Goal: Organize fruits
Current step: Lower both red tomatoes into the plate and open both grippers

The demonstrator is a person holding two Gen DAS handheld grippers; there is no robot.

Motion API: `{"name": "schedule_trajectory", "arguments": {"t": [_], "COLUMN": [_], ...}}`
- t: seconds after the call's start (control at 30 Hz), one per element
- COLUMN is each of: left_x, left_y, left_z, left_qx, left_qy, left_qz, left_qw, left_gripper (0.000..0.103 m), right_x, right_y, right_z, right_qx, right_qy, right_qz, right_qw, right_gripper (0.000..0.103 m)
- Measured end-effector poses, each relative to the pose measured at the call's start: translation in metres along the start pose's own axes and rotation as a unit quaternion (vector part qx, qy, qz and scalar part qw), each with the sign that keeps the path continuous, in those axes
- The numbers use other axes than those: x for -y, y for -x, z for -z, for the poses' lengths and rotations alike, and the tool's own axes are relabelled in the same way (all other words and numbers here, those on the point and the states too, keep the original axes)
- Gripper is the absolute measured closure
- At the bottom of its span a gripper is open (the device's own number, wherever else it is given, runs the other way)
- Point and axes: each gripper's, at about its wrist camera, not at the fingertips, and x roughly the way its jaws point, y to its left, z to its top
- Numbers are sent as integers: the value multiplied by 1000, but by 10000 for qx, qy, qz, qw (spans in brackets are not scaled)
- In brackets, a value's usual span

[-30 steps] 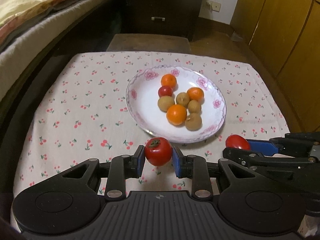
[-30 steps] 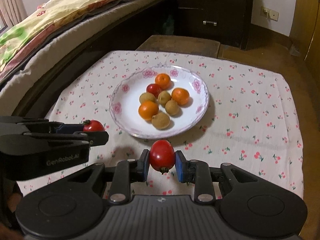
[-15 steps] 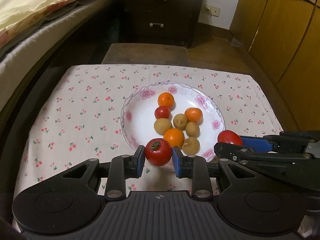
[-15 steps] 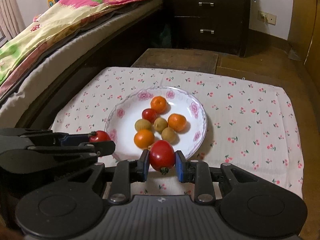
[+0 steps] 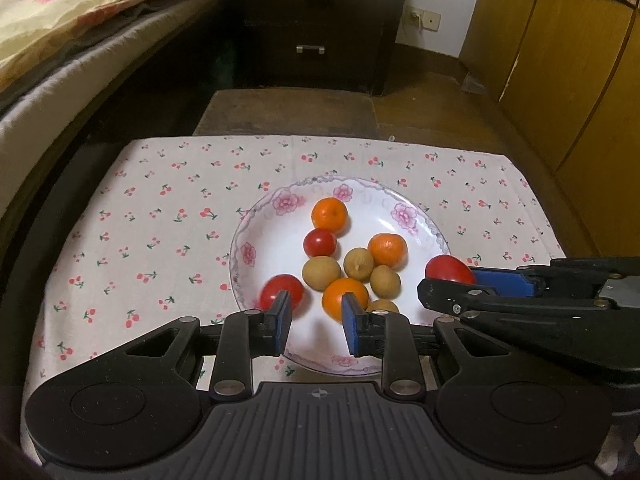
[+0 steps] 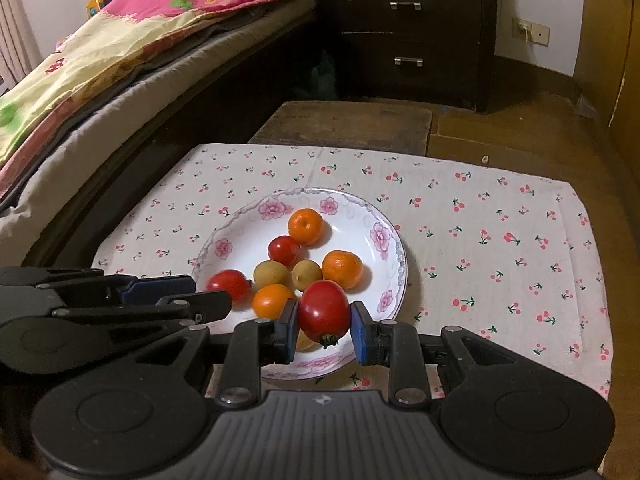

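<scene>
Here, in the left wrist view, the left gripper (image 5: 314, 316) holds nothing: its fingers stand apart with an empty gap between them. A red tomato (image 5: 280, 290) lies in the plate (image 5: 272, 232), just beyond the left finger and partly hidden behind it. It looks round, and its stem cannot be seen. To the right of these fingers, the right gripper (image 5: 444, 280) reaches in sideways, carrying a second tomato (image 5: 448, 269) above the plate's right rim.

In the right wrist view, the right fingers are clamped on the second tomato, one pad on each side. It looks slightly longer than wide, its long axis running up and down between the fingers, stem end pointing down. The plate lies directly beneath and beyond these fingers, so this hand is likely the one to release next.
</scene>
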Motion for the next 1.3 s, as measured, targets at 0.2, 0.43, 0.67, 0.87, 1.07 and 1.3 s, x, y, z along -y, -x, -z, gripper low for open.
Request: {"name": "schedule_trajectory", "arguments": {"t": [0.2, 0.43, 0.67, 0.87, 1.07, 1.3], "left_x": [-2, -5, -5, -5, -5, -6], "left_y": [-8, -16, -20, -21, -20, -20], "left_z": [-2, -1, 0, 0, 0, 0], "left_qx": [-68, -172, -240, -239, -231, -222], "left_qy": [23, 75, 76, 90, 101, 125], "left_qz": [-27, -76, -80, -81, -78, -75], "left_qw": [10000, 9998, 9996, 9996, 9997, 9996], "left_gripper": [70, 71, 71, 71, 70, 67], "right_x": [3, 4, 6, 6, 6, 7], "right_y": [-12, -25, -32, -33, -34, -30], "right_z": [-4, -3, -2, -2, -3, -4], "right_qx": [-78, -228, -307, -315, -298, -229], "right_qy": [-61, -148, -182, -214, -206, -247], "right_qz": [5, -45, -35, -52, -34, -22], "right_qw": [10000, 9996, 9994, 9993, 9993, 9994], "right_gripper": [74, 74, 73, 73, 73, 73]}}
